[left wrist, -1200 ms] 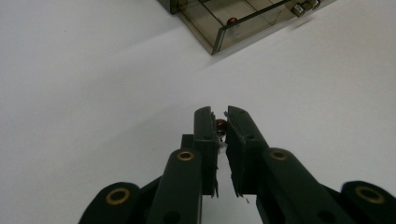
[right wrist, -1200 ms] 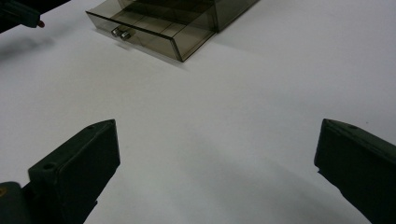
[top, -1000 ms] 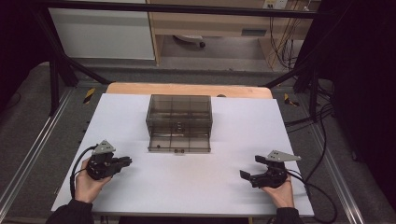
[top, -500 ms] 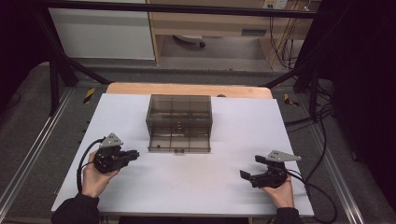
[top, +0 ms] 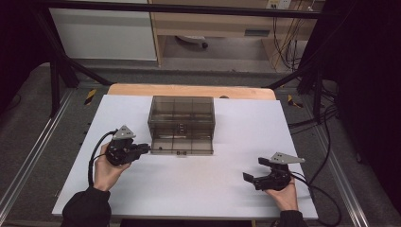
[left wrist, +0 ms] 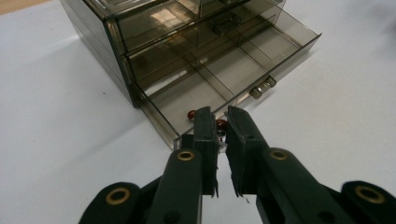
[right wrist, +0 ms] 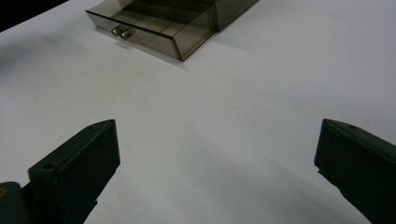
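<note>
Smoked-plastic drawer cabinet standing centre of the high view, on the white surface, bottom drawer pulled out toward the lower edge of the frame. Two small silver knobs on the drawer's front wall, right of centre in the left gripper view. Inside the drawer, clear dividers; small dark-red beads lying in the front corner compartment, partly hidden behind the black jaws.

Left tongs at left of centre in the high view, tips just at the drawer's left front corner. Seen along their own jaws in the left gripper view: clenched to a narrow slit, something small and red glimpsed between the tips, too hidden to name or to call gripped. Whether the tips touch the drawer wall cannot be told.

Right tongs at lower right of the high view, resting low over the bare surface, well apart from the cabinet. Released: jaws spread wide at the bottom corners of the right gripper view, nothing between them but white surface, the open drawer far off at upper left.
</note>
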